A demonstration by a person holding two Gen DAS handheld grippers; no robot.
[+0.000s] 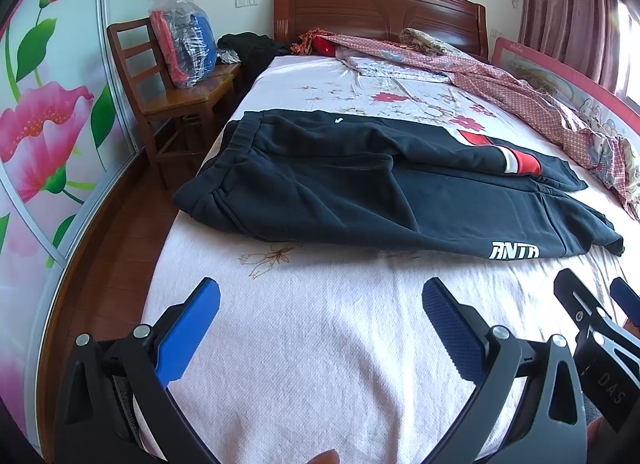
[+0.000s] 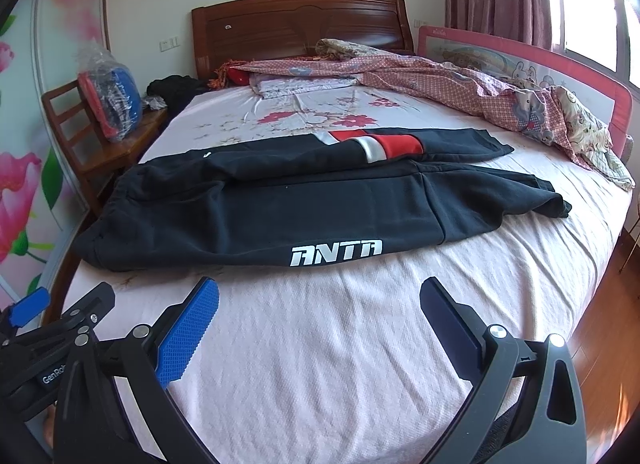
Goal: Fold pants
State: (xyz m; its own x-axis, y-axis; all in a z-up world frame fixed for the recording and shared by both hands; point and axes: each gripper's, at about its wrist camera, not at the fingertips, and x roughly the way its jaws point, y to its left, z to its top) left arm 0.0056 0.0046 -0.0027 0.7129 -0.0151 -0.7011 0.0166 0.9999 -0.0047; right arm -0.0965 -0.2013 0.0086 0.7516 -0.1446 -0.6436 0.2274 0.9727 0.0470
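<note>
Black pants [image 1: 360, 188] with a white ANTA logo and a red and white stripe lie across the bed, waistband at the left, leg ends at the right; they also show in the right wrist view [image 2: 312, 204]. The two legs lie side by side, the far one partly over the near one. My left gripper [image 1: 320, 304] is open and empty, above the bare sheet in front of the pants. My right gripper [image 2: 320, 304] is open and empty, in front of the logo, and shows at the left wrist view's right edge [image 1: 592, 300].
The bed has a pink floral sheet [image 1: 320, 344] and a wooden headboard [image 1: 380, 16]. A crumpled pink quilt [image 2: 460, 84] lies at the far right by a pink bed rail [image 2: 560, 76]. A wooden chair [image 1: 172, 88] with a plastic bag stands left of the bed.
</note>
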